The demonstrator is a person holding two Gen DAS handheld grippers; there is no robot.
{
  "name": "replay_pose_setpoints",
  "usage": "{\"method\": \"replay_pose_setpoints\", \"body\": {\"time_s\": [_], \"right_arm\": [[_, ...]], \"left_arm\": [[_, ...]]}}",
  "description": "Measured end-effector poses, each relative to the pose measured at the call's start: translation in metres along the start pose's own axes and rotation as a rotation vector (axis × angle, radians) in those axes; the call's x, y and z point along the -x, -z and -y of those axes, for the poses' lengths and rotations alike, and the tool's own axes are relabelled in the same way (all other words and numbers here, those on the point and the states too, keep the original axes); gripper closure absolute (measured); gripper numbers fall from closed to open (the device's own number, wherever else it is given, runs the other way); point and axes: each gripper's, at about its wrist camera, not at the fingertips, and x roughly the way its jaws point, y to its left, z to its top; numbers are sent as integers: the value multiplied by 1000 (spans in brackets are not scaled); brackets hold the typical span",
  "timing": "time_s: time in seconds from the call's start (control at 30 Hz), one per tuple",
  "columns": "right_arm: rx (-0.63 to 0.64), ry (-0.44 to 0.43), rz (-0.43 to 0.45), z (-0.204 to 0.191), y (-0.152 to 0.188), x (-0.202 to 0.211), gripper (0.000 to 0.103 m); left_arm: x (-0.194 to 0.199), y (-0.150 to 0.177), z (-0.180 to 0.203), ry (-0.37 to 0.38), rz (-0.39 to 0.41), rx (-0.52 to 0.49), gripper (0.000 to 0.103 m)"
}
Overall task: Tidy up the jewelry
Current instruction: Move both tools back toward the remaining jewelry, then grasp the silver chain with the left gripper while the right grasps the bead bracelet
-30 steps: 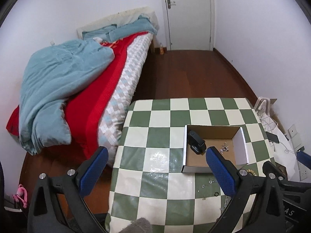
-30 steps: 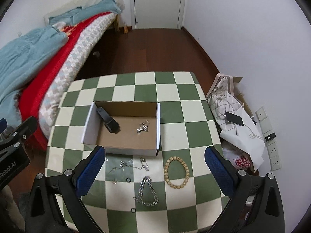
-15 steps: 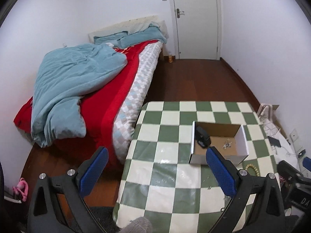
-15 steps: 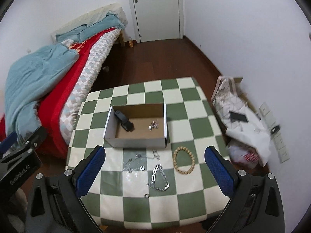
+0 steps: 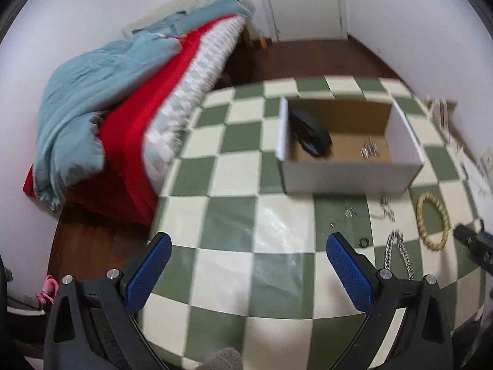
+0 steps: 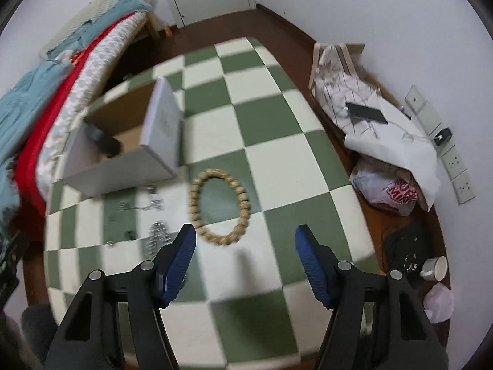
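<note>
While the left gripper (image 5: 246,248) hangs wide above the near table (image 5: 215,185), the right gripper (image 6: 245,239) tilts down, wide, near the bracelet (image 6: 220,206); the box (image 5: 348,169) lies farther.

Left tool (image 5: 246,246) spread wide, empty; right tool (image 6: 245,237) likewise.

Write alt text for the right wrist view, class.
Open right tongs hover over a checkered table, just short of a bead bracelet. A box sits left of it, chains in front.
</note>
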Motion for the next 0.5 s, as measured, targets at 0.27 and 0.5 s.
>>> {"method": "replay_pose_setpoints", "body": {"time_s": [0.27, 0.5], "right_arm": [[115, 108, 23, -11, -7, -45, 62], [90, 101, -1, 10, -2, -38, 93]], "left_arm": [[-32, 4, 59, 73, -81, -106, 1], [-47, 13, 94, 202, -157, -177, 2]]}}
